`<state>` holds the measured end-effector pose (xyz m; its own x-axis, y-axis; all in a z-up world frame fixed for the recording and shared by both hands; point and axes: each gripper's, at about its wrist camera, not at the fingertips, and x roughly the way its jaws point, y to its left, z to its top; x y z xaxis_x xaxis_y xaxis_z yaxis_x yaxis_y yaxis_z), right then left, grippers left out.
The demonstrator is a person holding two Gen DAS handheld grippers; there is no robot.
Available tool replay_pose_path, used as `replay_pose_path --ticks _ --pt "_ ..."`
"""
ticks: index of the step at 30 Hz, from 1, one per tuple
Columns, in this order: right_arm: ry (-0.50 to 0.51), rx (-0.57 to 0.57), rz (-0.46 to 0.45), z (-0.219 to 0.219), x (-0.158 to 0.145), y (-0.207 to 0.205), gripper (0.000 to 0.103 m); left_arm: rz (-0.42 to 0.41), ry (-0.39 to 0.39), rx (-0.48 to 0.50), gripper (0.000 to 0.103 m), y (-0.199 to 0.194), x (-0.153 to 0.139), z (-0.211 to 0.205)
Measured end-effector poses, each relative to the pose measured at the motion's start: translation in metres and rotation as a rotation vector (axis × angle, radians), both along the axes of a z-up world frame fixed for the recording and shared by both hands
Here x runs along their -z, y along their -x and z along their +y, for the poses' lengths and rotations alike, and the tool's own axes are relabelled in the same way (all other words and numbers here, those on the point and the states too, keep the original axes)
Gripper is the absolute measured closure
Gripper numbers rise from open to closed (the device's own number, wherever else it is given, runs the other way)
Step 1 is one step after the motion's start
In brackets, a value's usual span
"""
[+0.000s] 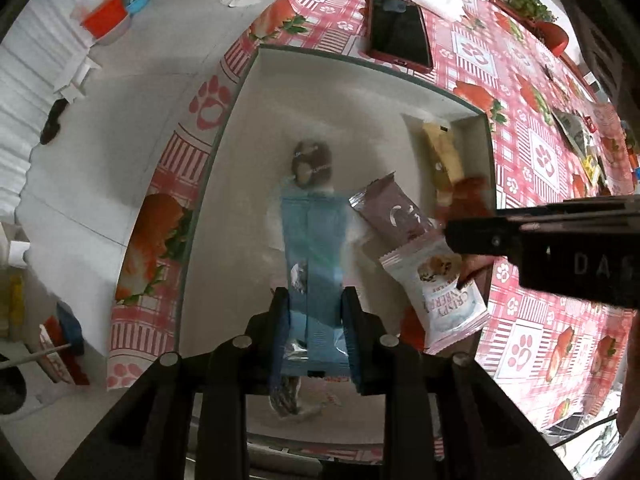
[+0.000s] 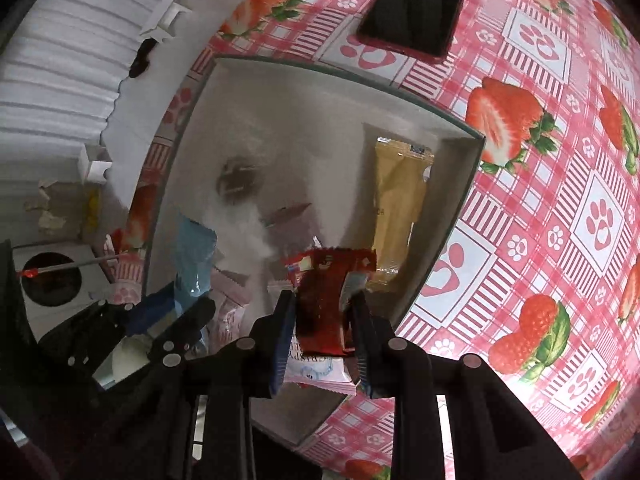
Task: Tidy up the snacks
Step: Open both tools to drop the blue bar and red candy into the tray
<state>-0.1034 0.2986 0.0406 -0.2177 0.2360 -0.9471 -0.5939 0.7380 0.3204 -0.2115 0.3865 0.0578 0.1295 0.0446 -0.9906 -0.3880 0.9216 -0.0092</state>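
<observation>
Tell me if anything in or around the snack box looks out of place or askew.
A phone in a red case lies on the tablecloth beside the box, not a snack. Inside the box, the brown packet and the white crispy packet lie tilted and overlapping, while the tan packet lies straight along one wall.

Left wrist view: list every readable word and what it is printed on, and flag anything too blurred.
"CRISPY": white snack packet, reading upside down; the line under it is too blurred.
"DA", cut off at the picture's edge: body of the right claw.
Brown packet: white logo, unreadable.
Blue packet in the left claw: print unreadable.
</observation>
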Motion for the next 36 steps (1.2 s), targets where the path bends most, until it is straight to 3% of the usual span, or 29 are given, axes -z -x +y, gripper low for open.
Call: replay_pose_path --ticks 1,2,3,4,16,36 --pt "0.003 0.005 0.003 0.000 0.001 -0.001 0.066 0.002 -0.003 0.001 0.054 0.000 0.000 0.000" --pt "0.008 0.011 0.000 0.000 0.000 -0.002 0.032 0.001 -0.007 -0.001 0.037 0.000 0.000 -0.001" --pt "0.004 0.017 -0.009 0.000 -0.001 -0.003 0.002 -0.006 -0.017 -0.003 0.030 0.001 -0.002 -0.001" --pt "-0.011 0.024 -0.022 -0.001 -0.005 -0.004 0.000 -0.015 -0.023 -0.003 0.024 0.002 -0.004 -0.002" --pt "0.017 0.022 -0.036 -0.029 -0.016 -0.002 0.000 0.009 -0.017 0.001 0.015 0.002 -0.006 -0.003" --pt "0.061 0.000 -0.094 -0.054 -0.027 0.019 0.000 0.015 -0.034 0.003 0.014 0.004 -0.011 -0.010"
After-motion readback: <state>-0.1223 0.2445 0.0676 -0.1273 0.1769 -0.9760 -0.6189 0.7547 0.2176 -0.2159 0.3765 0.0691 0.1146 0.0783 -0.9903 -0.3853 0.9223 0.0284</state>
